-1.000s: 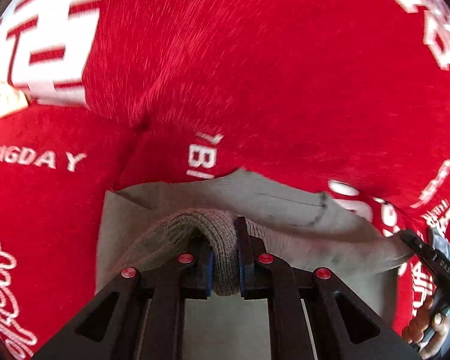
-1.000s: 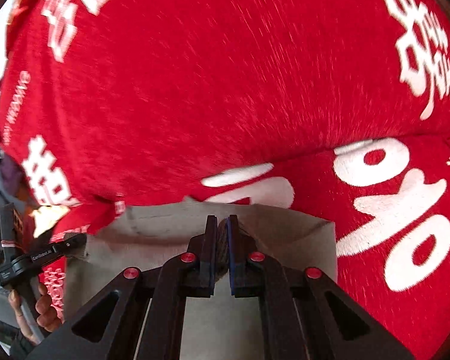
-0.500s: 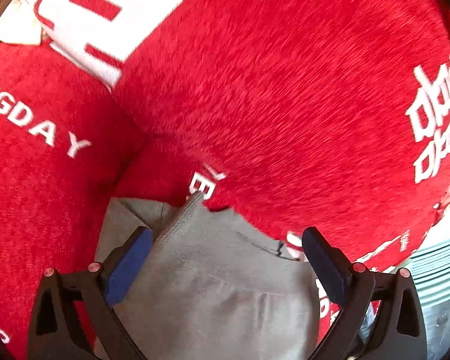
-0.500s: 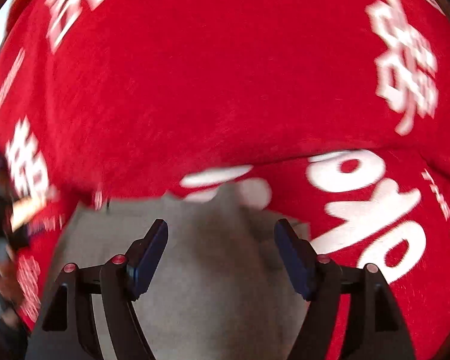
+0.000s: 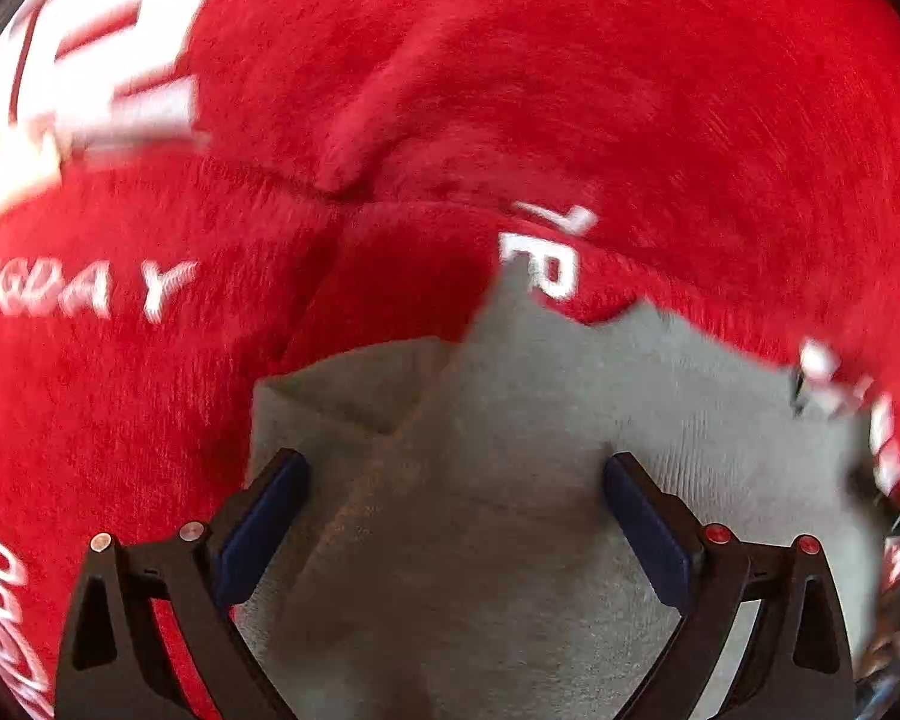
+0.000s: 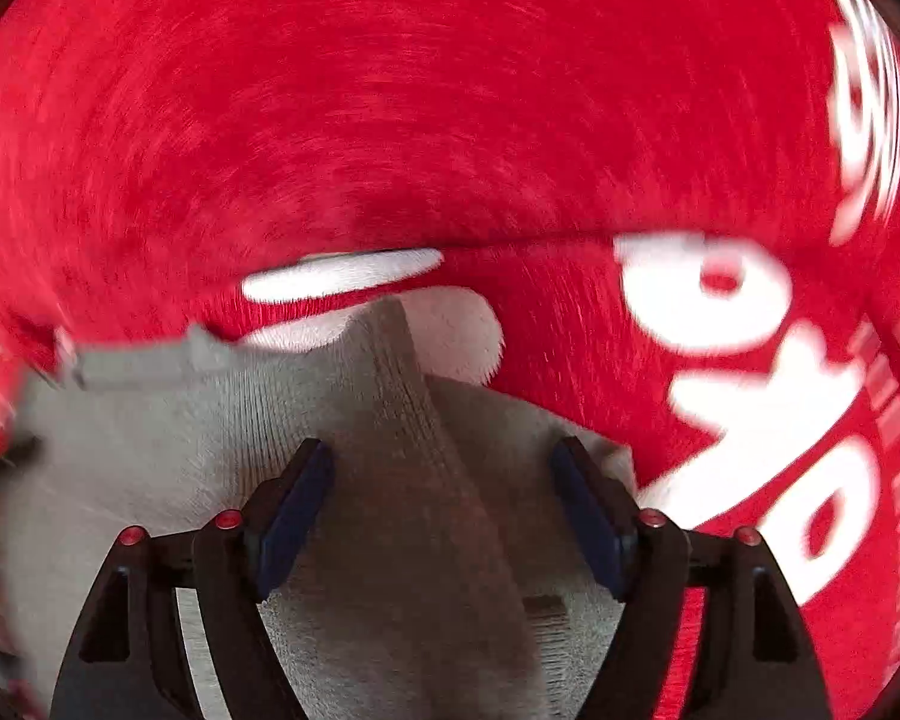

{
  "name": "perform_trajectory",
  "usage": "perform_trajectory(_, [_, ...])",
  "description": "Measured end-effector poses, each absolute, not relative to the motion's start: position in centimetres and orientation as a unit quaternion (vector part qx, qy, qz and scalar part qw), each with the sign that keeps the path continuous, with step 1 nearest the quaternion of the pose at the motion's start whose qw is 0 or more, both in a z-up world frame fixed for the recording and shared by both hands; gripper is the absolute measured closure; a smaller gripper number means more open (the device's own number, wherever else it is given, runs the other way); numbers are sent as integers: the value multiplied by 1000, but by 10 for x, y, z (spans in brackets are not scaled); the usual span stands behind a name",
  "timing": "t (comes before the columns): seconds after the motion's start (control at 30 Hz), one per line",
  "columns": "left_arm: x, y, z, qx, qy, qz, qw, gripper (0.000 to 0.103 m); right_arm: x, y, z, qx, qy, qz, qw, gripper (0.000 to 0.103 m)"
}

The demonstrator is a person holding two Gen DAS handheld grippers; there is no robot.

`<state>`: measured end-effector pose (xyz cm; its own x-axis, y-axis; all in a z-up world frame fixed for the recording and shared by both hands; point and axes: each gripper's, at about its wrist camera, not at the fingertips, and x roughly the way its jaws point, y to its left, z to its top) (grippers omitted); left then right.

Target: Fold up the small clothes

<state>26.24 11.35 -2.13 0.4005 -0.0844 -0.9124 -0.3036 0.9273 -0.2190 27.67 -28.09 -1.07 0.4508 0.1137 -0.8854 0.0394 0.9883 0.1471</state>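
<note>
Both the left gripper and right gripper hang wide open, holding nothing, above the grey garment lying on the red blanket; a fold looks laid, so next comes regripping an edge

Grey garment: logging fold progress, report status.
Left tool open, right tool open. Grey knit garment lies free on the red printed blanket. Nothing in the way.
</note>
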Motion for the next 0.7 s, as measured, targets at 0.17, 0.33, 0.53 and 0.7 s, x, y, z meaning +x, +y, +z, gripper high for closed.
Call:
perform_trajectory(0.17, [238,120,17,-167,516,98,835,3,254,-262,18,15,501,-18,865,23])
perform_trajectory(0.33, [176,64,46,-120,494,40,860,3,193,-191,26,-19,492,74,867,22])
perform_trajectory(0.53, [161,46,17,-65,511,74,854,2,168,-188,9,-68,491,60,867,22])
perform_trajectory(0.7, [144,99,18,-123,513,88,845,1,160,-272,12,-24,506,-11,862,20])
